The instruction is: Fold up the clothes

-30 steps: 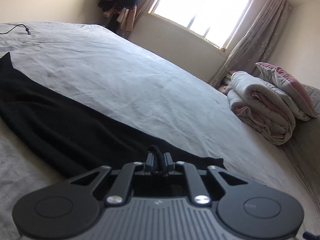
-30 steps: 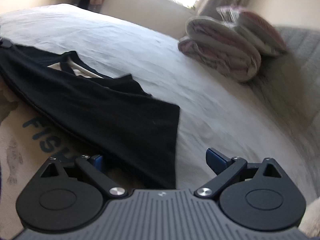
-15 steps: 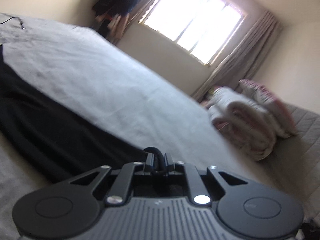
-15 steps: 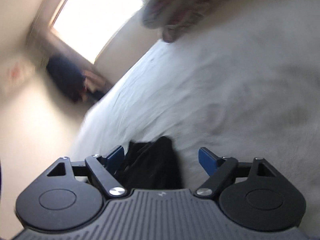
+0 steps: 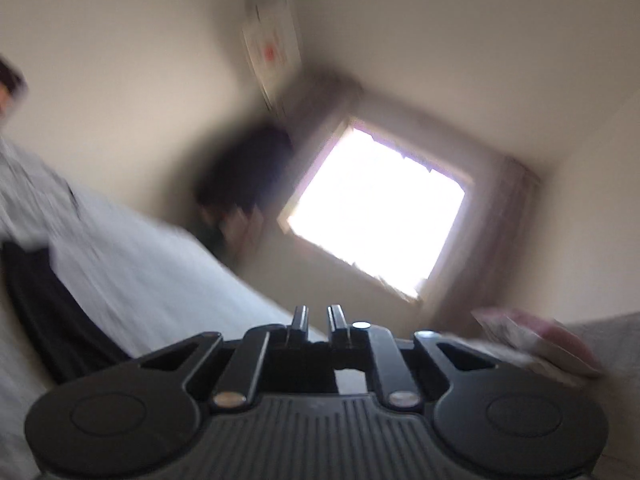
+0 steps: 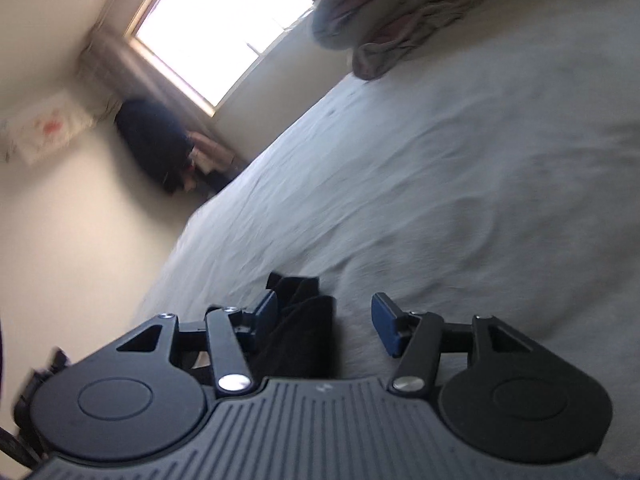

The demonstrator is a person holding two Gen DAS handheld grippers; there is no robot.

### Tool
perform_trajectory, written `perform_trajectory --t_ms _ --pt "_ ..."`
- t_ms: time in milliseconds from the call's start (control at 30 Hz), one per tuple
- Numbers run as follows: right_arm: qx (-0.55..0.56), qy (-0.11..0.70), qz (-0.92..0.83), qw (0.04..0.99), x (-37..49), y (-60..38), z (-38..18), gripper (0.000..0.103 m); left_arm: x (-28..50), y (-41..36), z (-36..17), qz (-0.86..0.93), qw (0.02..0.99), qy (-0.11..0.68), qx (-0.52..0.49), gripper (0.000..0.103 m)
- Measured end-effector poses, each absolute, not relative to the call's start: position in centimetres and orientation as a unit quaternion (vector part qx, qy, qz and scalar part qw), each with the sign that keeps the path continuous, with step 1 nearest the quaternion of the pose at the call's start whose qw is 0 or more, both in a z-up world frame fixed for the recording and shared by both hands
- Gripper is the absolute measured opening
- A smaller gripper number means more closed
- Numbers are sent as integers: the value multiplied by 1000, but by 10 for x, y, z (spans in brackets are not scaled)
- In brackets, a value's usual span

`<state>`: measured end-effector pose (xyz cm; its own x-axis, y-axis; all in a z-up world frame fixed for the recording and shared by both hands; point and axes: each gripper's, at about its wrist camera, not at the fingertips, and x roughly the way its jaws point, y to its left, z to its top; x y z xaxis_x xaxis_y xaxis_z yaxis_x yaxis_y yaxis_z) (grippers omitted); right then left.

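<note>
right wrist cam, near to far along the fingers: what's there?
right gripper with black garment between its open fingers → grey bedsheet → folded quilt → window.

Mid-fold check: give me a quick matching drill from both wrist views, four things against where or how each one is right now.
Things:
1. left gripper
2. right gripper
3. black garment
4. rolled duvet

States:
A. bunched between blue fingers that stand apart
B. fingers close together, tilted up toward the window
C. lying on the grey bedsheet, far from the grippers
D. fingers spread wide, low over the bed

Pairs: 1-B, 2-D, 3-A, 4-C
</note>
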<state>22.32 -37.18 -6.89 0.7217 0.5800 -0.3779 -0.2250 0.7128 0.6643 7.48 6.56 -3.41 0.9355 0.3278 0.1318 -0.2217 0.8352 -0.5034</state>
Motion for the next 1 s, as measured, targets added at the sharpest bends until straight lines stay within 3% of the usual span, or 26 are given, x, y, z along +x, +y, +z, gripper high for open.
perform_trajectory --t_ms 100,433,467,533,567,767,933,1000 --pt "281 297 232 882 226 -362 -67 58 67 62 -31 196 945 -130 -228 10" --pt "147 268 250 919 219 -319 -52 58 75 64 -36 203 940 -91 -260 10" --pt "129 270 251 921 218 -313 -53 55 74 64 -37 202 940 -88 -261 10" --pt "100 275 252 922 216 -304 -56 34 75 64 -37 196 941 -83 -262 10" --pt "93 276 250 924 216 -303 -56 5 77 63 -36 191 942 -82 -262 10" --pt "119 238 203 942 208 -331 -40 6 82 61 -35 161 951 -67 -255 10" --pt "105 302 132 938 228 -343 -66 5 102 70 -38 155 956 15 -250 12" --pt "101 309 129 937 231 -343 -71 5 110 74 -39 153 955 49 -248 19"
